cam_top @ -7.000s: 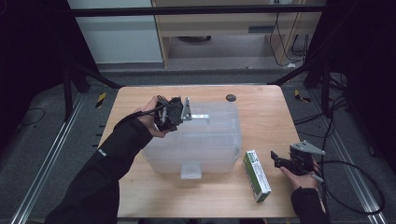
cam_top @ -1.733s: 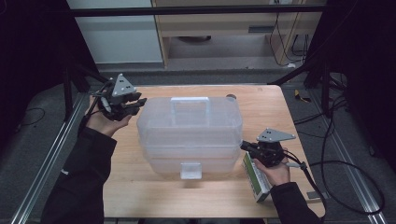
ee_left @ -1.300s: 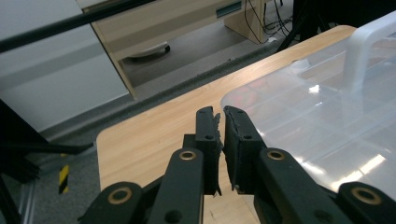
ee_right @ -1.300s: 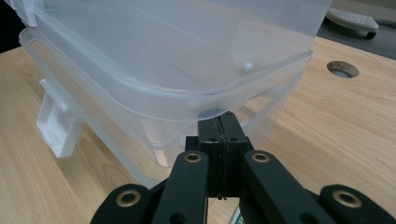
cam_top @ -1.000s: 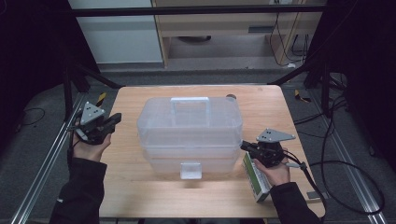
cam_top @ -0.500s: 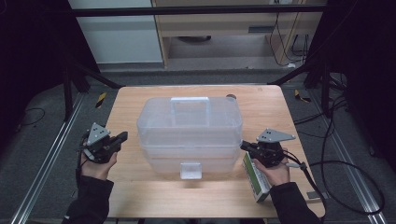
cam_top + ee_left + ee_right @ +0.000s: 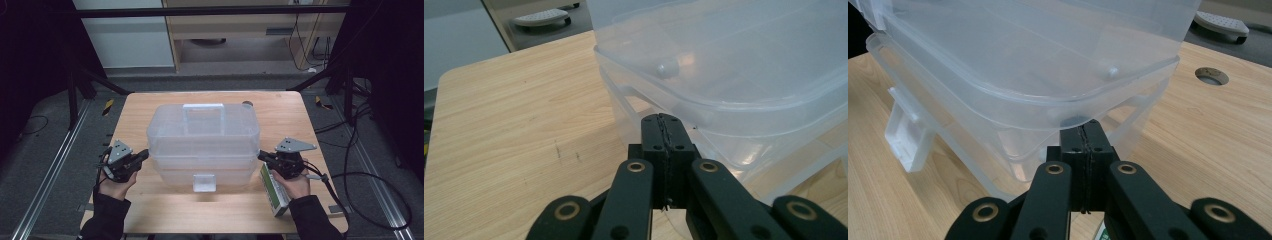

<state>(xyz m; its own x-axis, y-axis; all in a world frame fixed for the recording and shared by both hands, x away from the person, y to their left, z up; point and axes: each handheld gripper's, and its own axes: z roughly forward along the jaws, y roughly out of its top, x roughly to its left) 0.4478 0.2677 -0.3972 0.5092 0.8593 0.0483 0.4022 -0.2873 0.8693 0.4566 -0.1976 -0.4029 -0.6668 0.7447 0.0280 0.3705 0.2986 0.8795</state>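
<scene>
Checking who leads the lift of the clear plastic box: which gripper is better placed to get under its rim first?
Probably right: the right gripper, jaws shut, sits tucked under the lid rim of the clear box. The left gripper, also shut, points at the wall, seemingly just short.

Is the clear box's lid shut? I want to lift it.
Shut, apparently: the lid sits level on the clear box, its front latch hanging down. Whether it's clipped, cannot tell.

box point(image 7: 202, 135): clear plastic, smooth, kinda glossy
counter point(image 7: 150, 107): pale wood grain, matt
fingers point(image 7: 667, 145): black plastic, matt
carton point(image 7: 274, 191): green-white printed card
</scene>
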